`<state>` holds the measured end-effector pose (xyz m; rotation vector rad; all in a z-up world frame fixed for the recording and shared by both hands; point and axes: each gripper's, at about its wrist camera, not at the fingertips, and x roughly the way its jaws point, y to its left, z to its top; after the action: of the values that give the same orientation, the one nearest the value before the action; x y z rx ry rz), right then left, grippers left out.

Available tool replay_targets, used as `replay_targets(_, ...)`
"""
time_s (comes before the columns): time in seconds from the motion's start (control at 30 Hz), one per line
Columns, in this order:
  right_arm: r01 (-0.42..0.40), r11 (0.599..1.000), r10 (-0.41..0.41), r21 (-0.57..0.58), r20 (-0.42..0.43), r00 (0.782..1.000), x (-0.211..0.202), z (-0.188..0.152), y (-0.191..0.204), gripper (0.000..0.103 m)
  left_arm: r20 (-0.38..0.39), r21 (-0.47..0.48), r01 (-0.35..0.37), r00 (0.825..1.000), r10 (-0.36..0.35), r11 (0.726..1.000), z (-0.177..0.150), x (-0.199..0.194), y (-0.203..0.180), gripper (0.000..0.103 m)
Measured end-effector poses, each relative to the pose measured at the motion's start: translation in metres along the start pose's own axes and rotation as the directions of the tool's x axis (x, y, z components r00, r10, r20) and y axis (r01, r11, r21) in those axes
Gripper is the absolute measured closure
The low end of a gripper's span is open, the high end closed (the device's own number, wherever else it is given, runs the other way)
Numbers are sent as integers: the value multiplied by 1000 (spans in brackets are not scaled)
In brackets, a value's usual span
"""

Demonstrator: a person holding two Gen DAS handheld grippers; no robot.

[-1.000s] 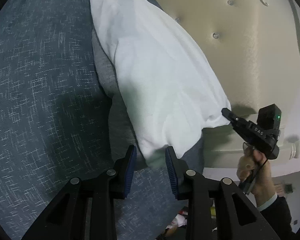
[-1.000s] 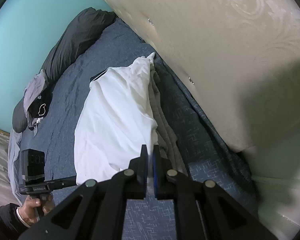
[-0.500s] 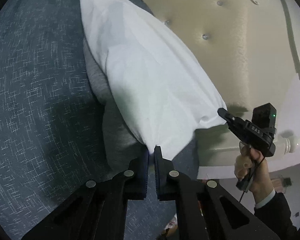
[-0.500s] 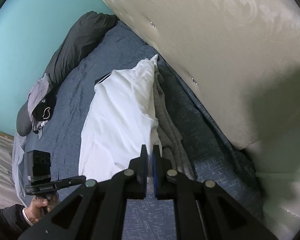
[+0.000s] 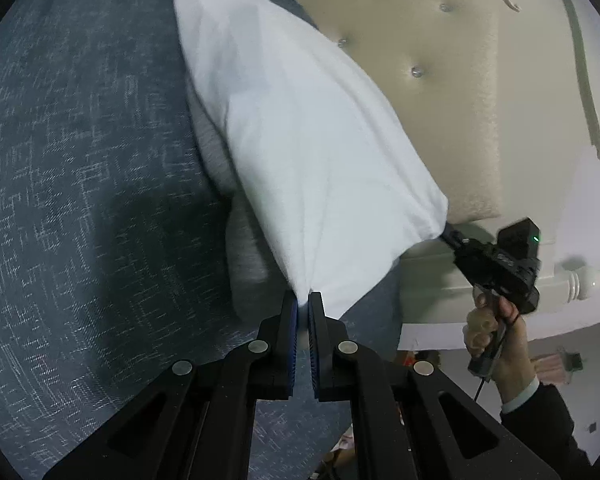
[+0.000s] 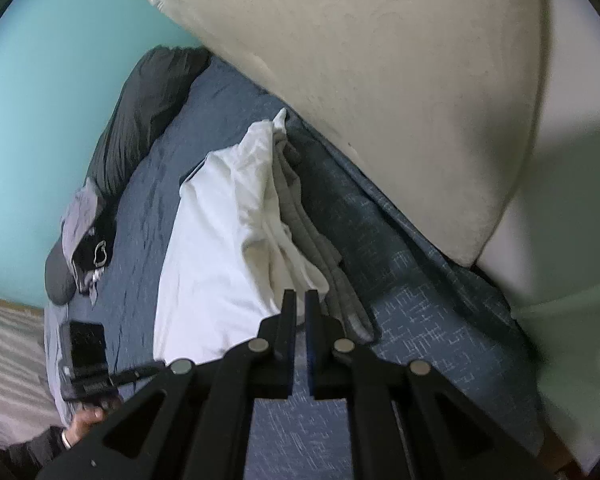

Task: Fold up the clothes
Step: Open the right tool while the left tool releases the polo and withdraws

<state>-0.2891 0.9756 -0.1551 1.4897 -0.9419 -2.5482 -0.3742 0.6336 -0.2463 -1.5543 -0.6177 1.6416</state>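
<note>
White garment (image 5: 300,152) is held lifted off the bed (image 5: 60,200), over a grey garment (image 5: 244,256). Left gripper (image 5: 303,304): jaws pressed together, pinching one near corner. Right gripper (image 6: 300,304): jaws pinching the other corner — the near edge is thus stretched taut between them, presumably to square it for a fold. Long axis runs away from the grippers along the headboard (image 5: 440,80), far end with the dark trim resting on the bed.

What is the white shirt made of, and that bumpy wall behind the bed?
The white shirt looks like soft matte cotton knit: it drapes and creases where the left gripper pinches it. The headboard seems padded cream fabric or leatherette, dimpled around shiny buttons; which one is unclear.
</note>
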Motion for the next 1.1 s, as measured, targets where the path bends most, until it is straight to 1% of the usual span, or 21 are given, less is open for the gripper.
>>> replay_targets(0.03,-23,1000,23,2,34,999,-4,0,1,99,0,0,1,1000,-1,1000,0,0,0,98)
replay_targets(0.07,-35,999,34,4,64,997,-9,-1,2,96,-1,2,1,1000,-1,1000,-1,1,-1,98)
replay_targets(0.1,-45,999,44,3,93,995,-13,-1,3,91,-1,3,2,1000,-2,1000,-1,1,-1,98)
replay_targets(0.13,-50,999,51,-8,121,991,-17,-2,5,73,-2,5,2,1000,-2,1000,-1,1,-1,98)
replay_targets(0.17,-57,998,59,-19,144,988,-21,-3,7,63,-3,5,1,1000,-1,1000,0,2,-1,98)
replay_targets(0.2,-70,997,74,-33,138,988,-20,-2,10,55,-3,4,1,1000,-1,1000,0,2,-1,98)
replay_targets(0.23,-80,996,86,-48,131,988,-19,-2,13,55,-3,5,-1,1000,1,1000,0,1,-1,98)
replay_targets(0.3,-42,996,50,-83,100,994,-10,-1,20,53,-5,9,-3,1000,3,1000,-2,0,-1,98)
replay_targets(0.37,-5,996,12,-89,76,997,3,0,20,50,-5,11,-5,1000,5,1000,-2,0,-1,98)
replay_targets(0.43,38,996,-33,-84,58,998,17,2,18,50,-7,12,-6,1000,6,1000,-2,0,0,98)
replay_targets(0.47,38,996,-34,-79,54,998,22,2,15,50,-7,14,-7,1000,7,1000,-2,0,0,98)
replay_targets(0.63,-3,999,4,-43,27,1000,47,1,4,51,-8,23,-8,1000,8,1000,-3,-3,2,98)
replay_targets(0.67,-9,999,10,-38,33,999,48,1,2,60,-8,24,-7,1000,7,1000,-3,-3,2,98)
replay_targets(0.7,-11,999,12,-37,44,999,50,0,1,66,-8,24,-7,1000,7,1000,-3,-3,2,98)
replay_targets(0.77,-15,999,16,-37,48,999,54,-2,1,84,-8,28,-7,1000,7,1000,-3,-4,2,98)
replay_targets(0.8,-16,999,18,-45,47,999,55,-4,3,89,-8,30,-7,1000,8,1000,-3,-5,1,98)
replay_targets(0.87,4,997,0,-78,58,998,53,-6,10,93,-8,34,-10,1000,10,999,-3,-7,0,98)
replay_targets(0.97,9,996,-1,-94,87,996,42,-7,18,95,-9,43,-15,1000,15,999,-2,-11,-1,98)
replay_targets(1.03,0,996,7,-93,77,997,35,-6,24,95,-10,50,-18,1000,19,999,-1,-14,-3,98)
replay_targets(1.1,-15,998,18,-68,53,998,28,-6,27,95,-13,55,-19,1000,20,998,-1,-17,-3,98)
